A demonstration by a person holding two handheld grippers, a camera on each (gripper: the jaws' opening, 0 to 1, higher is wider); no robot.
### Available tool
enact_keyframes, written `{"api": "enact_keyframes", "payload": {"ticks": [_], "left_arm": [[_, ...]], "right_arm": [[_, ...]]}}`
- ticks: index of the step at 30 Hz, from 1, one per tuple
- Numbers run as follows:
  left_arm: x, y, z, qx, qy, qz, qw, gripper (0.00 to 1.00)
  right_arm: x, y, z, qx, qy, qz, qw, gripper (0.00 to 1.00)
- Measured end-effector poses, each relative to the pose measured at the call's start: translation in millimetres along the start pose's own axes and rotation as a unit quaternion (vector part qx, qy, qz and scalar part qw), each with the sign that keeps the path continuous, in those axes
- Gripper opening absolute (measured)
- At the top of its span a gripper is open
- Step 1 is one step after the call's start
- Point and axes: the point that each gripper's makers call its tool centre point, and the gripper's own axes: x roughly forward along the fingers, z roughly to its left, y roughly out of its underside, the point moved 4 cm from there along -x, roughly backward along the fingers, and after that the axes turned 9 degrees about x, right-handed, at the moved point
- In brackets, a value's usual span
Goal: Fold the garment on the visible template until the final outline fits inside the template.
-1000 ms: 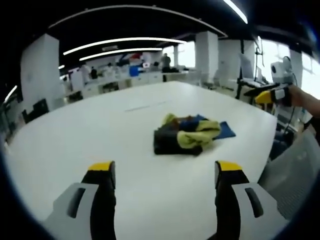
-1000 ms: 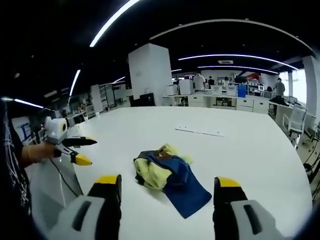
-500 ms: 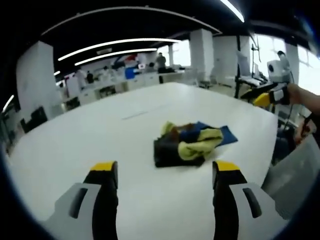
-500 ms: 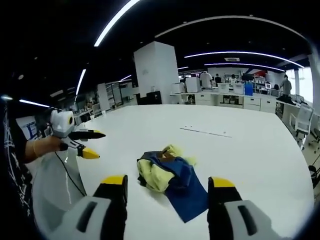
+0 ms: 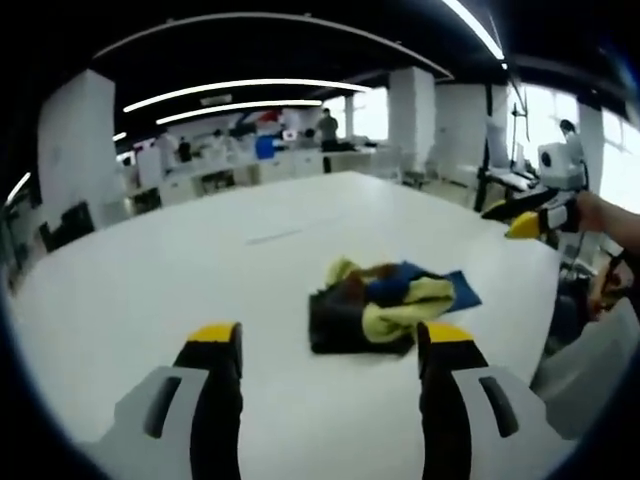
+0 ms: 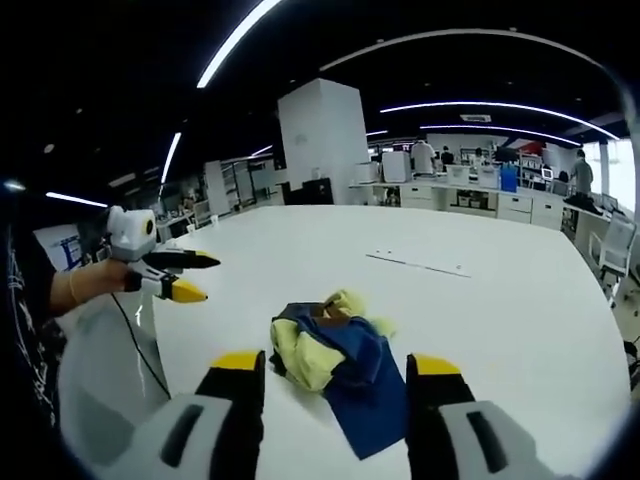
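Currently, left gripper (image 5: 327,340): released, jaws spread, hovering above the desk (image 5: 140,290), just short of the garment.
Right gripper (image 6: 336,368): released too, jaws apart, close over the bundle's blue end.
Garment (image 6: 335,350): crumpled yellow, blue and dark heap, mid-desk, toward the person's edge.
Template: cannot tell; no outline visible.
Advice: probably pinch separate outer edges, then spread flat before folding.

Left tool (image 5: 328,345) black jaws, yellow tips, grey housings, right tool (image 6: 335,375) alike
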Motion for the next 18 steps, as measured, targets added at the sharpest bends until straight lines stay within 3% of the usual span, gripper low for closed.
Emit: {"api": "enact_keyframes", "payload": {"ticks": [18], "left_arm": [[36,5.4,15.4,0.000,0.018,0.005,0.9998,0.54]], "right_arm": [[41,8.3,-7,-0.015,-0.016,0.037,0.9991,0.43]]}}
